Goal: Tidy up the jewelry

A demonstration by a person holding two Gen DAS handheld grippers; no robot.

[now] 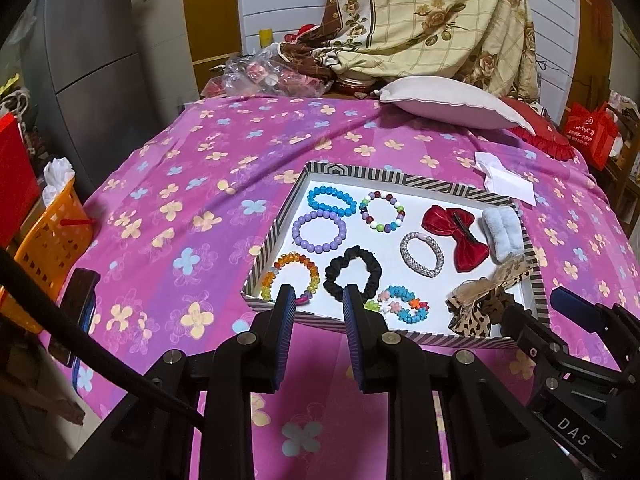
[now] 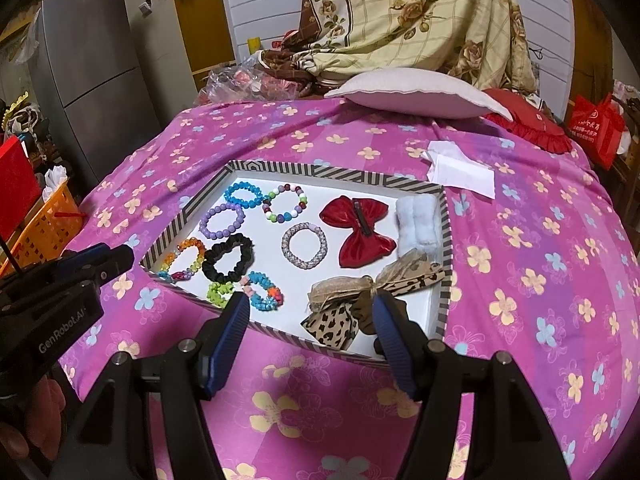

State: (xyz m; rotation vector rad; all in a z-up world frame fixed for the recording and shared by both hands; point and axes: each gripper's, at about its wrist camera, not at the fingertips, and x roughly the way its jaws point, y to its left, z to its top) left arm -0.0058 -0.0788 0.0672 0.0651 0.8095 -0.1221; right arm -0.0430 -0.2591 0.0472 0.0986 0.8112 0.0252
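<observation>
A striped-rim tray (image 1: 276, 220) (image 2: 446, 240) with a white floor lies on the pink floral bedspread. It holds several bead bracelets, a black scrunchie (image 1: 352, 274) (image 2: 228, 258), a red bow clip (image 1: 456, 236) (image 2: 360, 232), a white fluffy band (image 1: 502, 232) (image 2: 418, 218) and a leopard bow (image 1: 484, 304) (image 2: 340, 312). My left gripper (image 1: 319, 300) is open and empty, above the tray's near edge by the rainbow bracelet (image 1: 290, 276). My right gripper (image 2: 310, 312) is open and empty, over the tray's near right corner by the leopard bow.
A pink pillow (image 1: 452, 102) and a red cushion (image 2: 528, 124) lie at the far end of the bed. A white paper (image 2: 460, 168) lies beyond the tray. An orange basket (image 1: 48, 248) and a grey fridge (image 2: 96, 64) stand left of the bed.
</observation>
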